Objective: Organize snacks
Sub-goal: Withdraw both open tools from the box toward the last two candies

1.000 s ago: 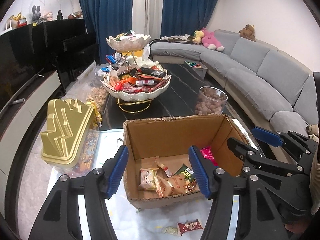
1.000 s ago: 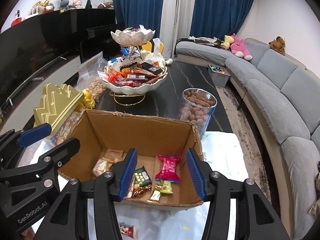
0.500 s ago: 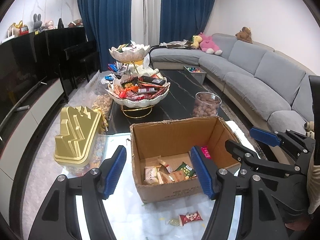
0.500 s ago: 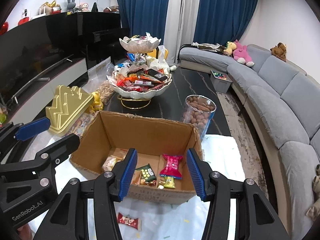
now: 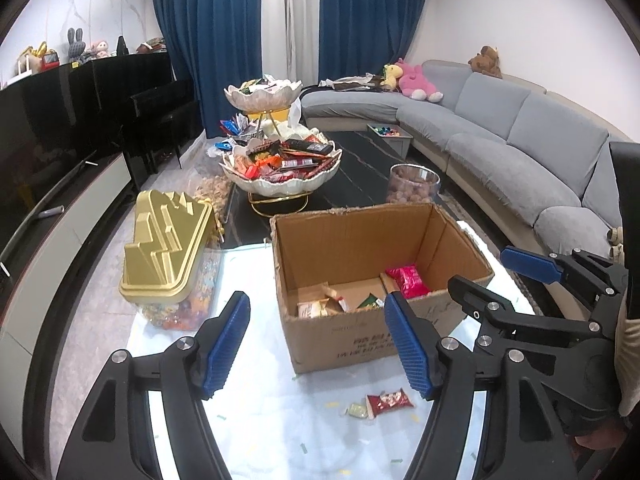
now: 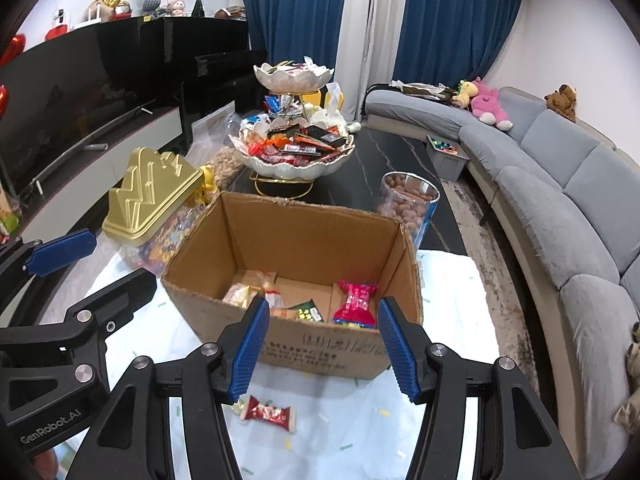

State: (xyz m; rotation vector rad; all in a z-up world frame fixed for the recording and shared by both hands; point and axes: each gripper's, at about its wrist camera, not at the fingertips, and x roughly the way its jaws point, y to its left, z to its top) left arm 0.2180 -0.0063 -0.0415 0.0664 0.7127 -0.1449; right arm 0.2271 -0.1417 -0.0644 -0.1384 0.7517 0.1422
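An open cardboard box (image 5: 360,332) (image 6: 320,348) stands on the white-covered table and holds several wrapped snacks, among them a pink packet (image 5: 408,280) (image 6: 356,302). A red wrapped candy (image 5: 388,400) (image 6: 270,412) and a small pale sweet (image 5: 357,410) lie loose on the cloth in front of the box. My left gripper (image 5: 316,344) hovers short of the box, its jaws opening with nothing between them. My right gripper (image 6: 322,344) hangs before the box front, jaws also opening and empty. Each gripper shows at the edge of the other's view.
A gold-lidded candy tub (image 5: 168,248) (image 6: 152,200) stands left of the box. Behind it are a two-tier shell bowl of snacks (image 5: 280,172) (image 6: 296,152) and a clear jar of brown sweets (image 5: 412,188) (image 6: 408,204). A grey sofa (image 5: 520,152) curves along the right.
Both grippers have drawn back from the box, so it looks smaller and the loose red candy has come fully into view. Both pairs of jaws stand slightly wider.
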